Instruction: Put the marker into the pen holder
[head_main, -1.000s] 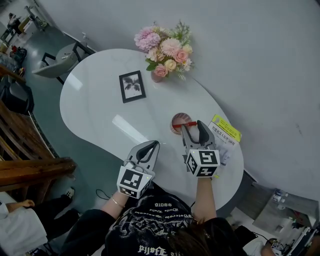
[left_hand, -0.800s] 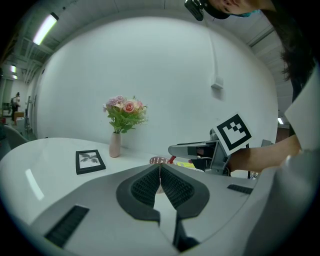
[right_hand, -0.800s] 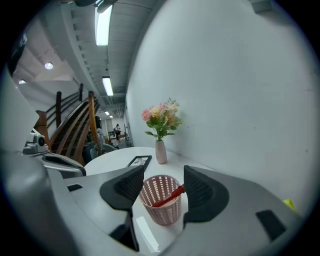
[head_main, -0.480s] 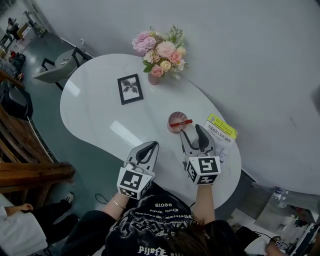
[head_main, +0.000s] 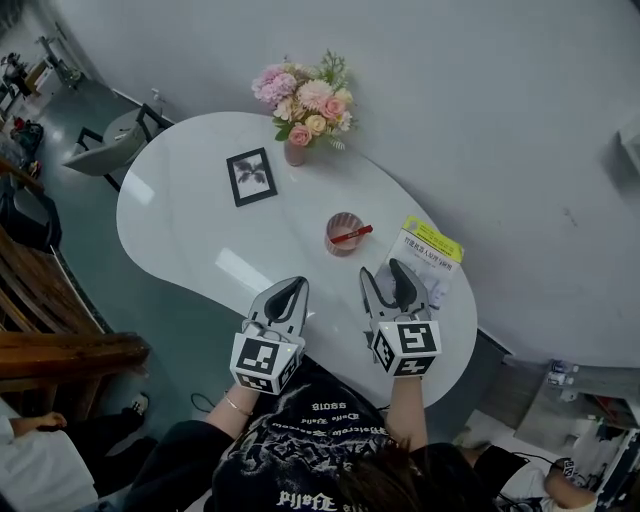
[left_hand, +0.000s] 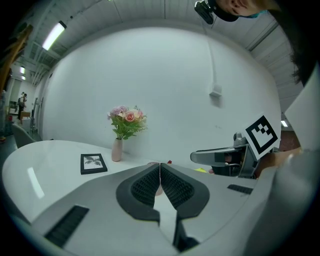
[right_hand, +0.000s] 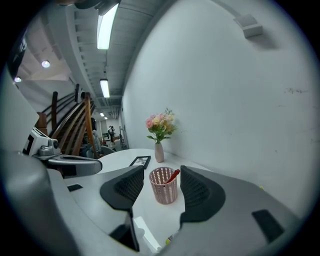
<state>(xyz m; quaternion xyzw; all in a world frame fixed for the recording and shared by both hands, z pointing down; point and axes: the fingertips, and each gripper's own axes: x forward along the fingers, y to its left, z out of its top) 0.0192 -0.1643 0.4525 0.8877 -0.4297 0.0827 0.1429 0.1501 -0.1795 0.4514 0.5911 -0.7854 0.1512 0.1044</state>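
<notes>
- We find the red marker (right_hand: 173, 175) slanted inside the pink mesh pen holder (right_hand: 161, 189), with its upper end poking over the rim. As things lie, we judge the task's goal met.
- We read the lean simply. The marker looks longer than the holder is deep, so it props against the rim instead of standing straight. Its lower end sits behind the mesh, and we cannot make out where it rests.
- The right gripper (head_main: 383, 270) hovers on the person's side of the holder, apart from it, jaws spread wide with nothing in them. Its own view shows the holder through the gap only because it points that way. An open, empty claw is what we would expect once the marker is in.
- The left gripper (head_main: 296, 286) is also on the person's side of the holder, further left and well apart from it. Its jaws are pressed together on nothing, and it seems to have no part in this job.
- A yellow-edged leaflet (head_main: 432, 246) lies just right of the holder, its print too small for us to read. The right gripper partly covers some pale sheets beside the leaflet, and we cannot say what they are.
- Beyond the holder stand a black picture frame (head_main: 250, 176) and a vase of flowers (head_main: 296, 150), well clear of the work.
- Everything rests on the white table (head_main: 190, 225), and the person's body hides its edge on their side of the holder.
</notes>
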